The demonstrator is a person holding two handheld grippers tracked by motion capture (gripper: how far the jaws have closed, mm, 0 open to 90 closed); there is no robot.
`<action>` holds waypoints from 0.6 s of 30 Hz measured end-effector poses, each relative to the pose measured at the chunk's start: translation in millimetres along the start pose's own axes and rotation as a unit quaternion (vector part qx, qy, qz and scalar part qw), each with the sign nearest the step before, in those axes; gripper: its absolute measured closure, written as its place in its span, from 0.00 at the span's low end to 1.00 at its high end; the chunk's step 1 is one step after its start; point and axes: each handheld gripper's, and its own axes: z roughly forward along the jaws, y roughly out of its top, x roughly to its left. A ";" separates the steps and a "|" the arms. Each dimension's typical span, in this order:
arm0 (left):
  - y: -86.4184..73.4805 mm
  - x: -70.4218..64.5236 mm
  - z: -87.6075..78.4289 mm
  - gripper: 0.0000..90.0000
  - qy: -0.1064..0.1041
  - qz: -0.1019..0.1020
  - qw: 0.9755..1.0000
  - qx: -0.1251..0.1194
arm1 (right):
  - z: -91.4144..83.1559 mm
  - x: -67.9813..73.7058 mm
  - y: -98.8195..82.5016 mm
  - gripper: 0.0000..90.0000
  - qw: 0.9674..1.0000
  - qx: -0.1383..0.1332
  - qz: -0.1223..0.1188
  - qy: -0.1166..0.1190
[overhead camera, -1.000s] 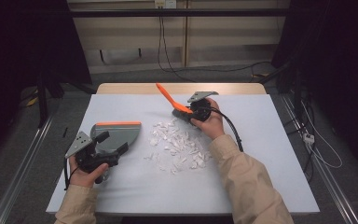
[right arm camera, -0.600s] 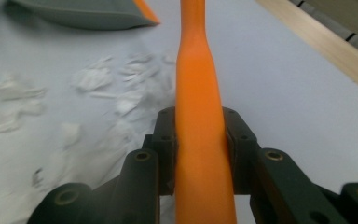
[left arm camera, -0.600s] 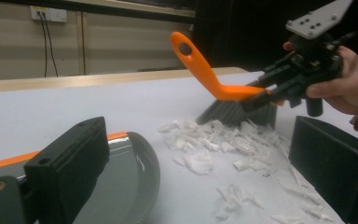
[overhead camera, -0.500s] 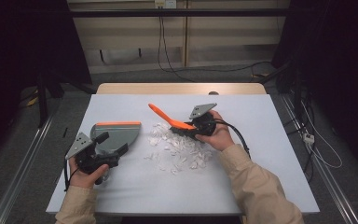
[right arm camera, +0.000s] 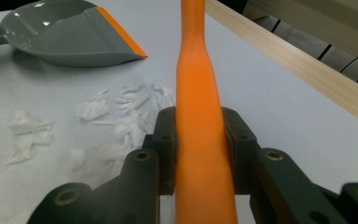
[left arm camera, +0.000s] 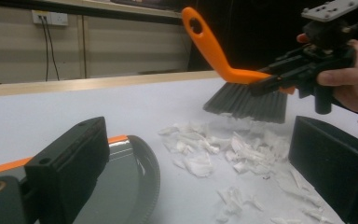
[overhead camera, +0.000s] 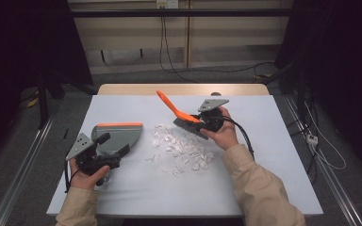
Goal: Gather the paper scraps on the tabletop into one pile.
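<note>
High view: white table (overhead camera: 273, 155) bearing everything. Grey dustpan (overhead camera: 118, 137) with orange lip lying just left of paper-scrap pile (overhead camera: 181, 149). Left gripper (overhead camera: 104, 157) sitting at dustpan's near end; cannot tell whether jaws are clamping its handle. Right gripper (overhead camera: 199, 123) hovering at pile's far right edge, jaws clamping orange hand brush (overhead camera: 179, 113), bristles angled over scraps.

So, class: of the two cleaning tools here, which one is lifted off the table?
The orange-handled brush, clamped in the right gripper; the dustpan rests flat.
</note>
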 end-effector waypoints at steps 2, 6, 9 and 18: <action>0.1 -0.1 0.0 0.05 -0.001 0.000 1.000 -0.001 | 8.4 -3.0 0.3 0.80 1.000 0.001 0.005 -0.006; -0.2 0.1 0.5 0.05 0.001 -0.002 1.000 0.001 | 21.6 -7.0 4.0 0.80 1.000 -0.001 0.008 -0.009; 0.0 1.0 -0.4 0.05 0.003 0.000 1.000 0.002 | 31.2 -8.7 8.5 0.80 1.000 0.004 0.000 -0.007; 0.3 2.3 -5.2 0.05 0.011 -0.002 1.000 0.001 | 58.3 -12.1 15.0 0.80 1.000 0.009 -0.013 0.001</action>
